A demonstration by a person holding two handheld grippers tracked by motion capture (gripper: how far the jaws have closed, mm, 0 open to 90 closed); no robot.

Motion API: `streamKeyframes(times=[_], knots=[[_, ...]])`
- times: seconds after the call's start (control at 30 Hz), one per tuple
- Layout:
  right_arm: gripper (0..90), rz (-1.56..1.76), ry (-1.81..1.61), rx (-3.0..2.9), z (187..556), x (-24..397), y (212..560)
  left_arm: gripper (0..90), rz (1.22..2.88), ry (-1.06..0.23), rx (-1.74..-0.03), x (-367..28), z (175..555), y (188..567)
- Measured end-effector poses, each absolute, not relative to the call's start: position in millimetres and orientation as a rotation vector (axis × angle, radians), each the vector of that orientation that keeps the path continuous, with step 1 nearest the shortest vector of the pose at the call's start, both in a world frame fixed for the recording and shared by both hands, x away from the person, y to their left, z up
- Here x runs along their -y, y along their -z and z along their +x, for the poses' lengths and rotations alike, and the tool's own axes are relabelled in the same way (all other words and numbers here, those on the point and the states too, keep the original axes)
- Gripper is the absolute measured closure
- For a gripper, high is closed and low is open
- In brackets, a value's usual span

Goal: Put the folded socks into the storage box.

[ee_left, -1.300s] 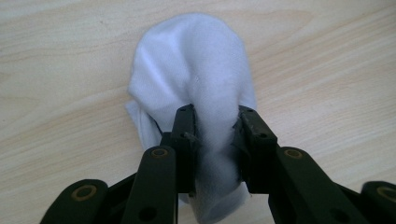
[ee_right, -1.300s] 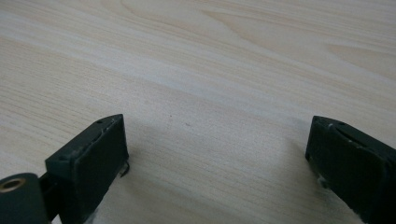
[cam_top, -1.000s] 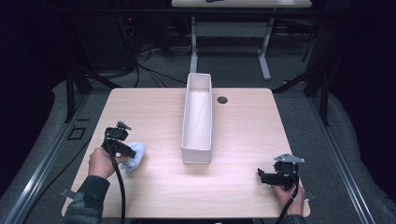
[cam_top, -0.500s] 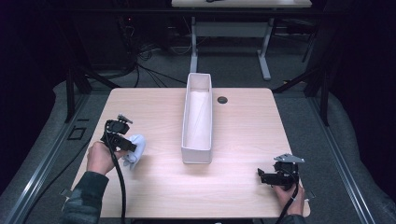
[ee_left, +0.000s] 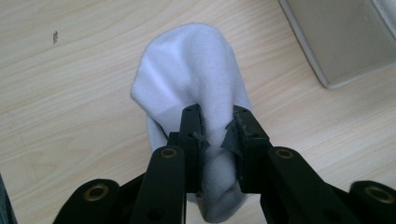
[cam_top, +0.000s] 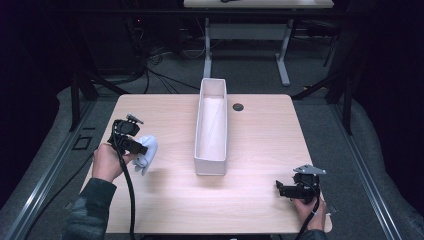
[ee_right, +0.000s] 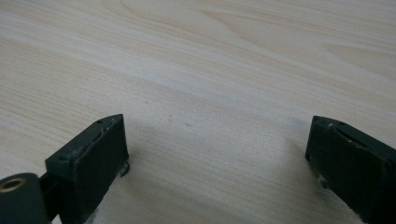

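A white sock point(ee_left: 194, 79) hangs from my left gripper point(ee_left: 215, 115), which is shut on its bunched cloth. In the high view the left gripper point(cam_top: 141, 148) holds the white sock point(cam_top: 146, 152) just above the left part of the wooden table point(cam_top: 260, 200), left of a long white bin point(cam_top: 212, 127). My right gripper point(cam_top: 278, 187) rests low at the table's front right corner. Its jaws stand wide open in the right gripper view point(ee_right: 217, 140), with bare wood between them.
The white bin runs front to back down the table's middle and a pale cloth point(cam_top: 212, 117) lies inside it. A dark round grommet point(cam_top: 238, 107) sits right of the bin's far end. A corner of the bin point(ee_left: 343, 42) is in the left gripper view.
My left gripper has risen, lifting the white sock off the table. The right gripper has stayed where it was.
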State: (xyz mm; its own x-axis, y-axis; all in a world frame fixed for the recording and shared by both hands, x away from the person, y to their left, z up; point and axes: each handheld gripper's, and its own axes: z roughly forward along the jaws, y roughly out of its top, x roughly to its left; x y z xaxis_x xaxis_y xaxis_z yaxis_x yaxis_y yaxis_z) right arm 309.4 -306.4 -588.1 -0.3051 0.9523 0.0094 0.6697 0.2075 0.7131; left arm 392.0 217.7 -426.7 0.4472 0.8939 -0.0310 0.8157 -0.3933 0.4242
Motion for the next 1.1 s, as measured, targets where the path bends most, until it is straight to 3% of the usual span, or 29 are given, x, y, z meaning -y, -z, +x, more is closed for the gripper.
streamKeyframes(times=[1.1], knots=[[5.0, 1.504, -0.867, -2.052, 309, 307, 588, 75.8, 2.322, -0.354, -1.321, -174, 401, 373]])
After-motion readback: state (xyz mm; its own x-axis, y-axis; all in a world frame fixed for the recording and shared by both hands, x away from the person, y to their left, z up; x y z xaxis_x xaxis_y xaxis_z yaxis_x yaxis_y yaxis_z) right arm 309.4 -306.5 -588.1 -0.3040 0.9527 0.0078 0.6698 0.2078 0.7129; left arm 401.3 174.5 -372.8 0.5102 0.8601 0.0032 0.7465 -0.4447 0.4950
